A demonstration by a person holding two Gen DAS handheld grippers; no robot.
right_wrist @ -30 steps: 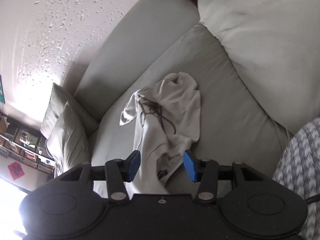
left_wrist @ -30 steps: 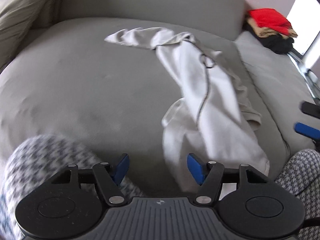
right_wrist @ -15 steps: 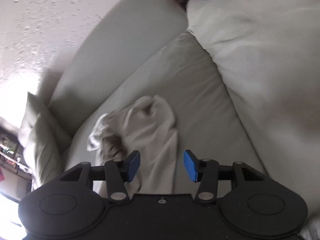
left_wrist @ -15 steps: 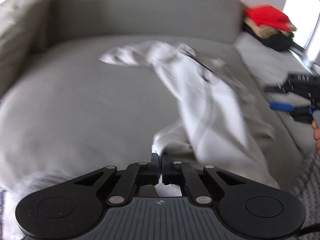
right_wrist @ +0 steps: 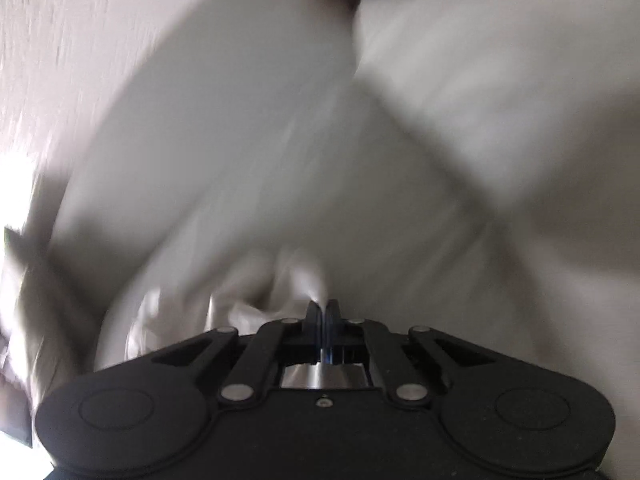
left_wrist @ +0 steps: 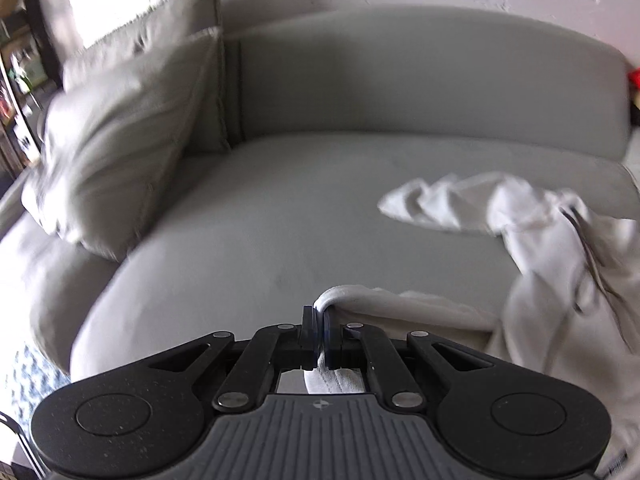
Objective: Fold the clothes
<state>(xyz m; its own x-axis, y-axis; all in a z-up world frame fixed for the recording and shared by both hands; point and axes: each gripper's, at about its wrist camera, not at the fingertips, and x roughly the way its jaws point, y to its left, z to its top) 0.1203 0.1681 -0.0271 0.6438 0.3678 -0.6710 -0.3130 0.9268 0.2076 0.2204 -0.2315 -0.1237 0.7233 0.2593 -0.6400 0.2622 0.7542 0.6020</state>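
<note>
My right wrist view is smeared with motion blur; the white garment [right_wrist: 256, 296] there has no readable shape. In my left view the garment [left_wrist: 560, 248] runs off the right edge.

Left gripper [left_wrist: 319, 320] and right gripper [right_wrist: 321, 312] both clamped tight

Two grey pillows [left_wrist: 120, 152] lean at the left end of a grey sofa [left_wrist: 400, 80].

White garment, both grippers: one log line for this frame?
left gripper: shut on white garment | right gripper: shut on white garment | garment: crumpled on sofa | right view: blurred
</note>
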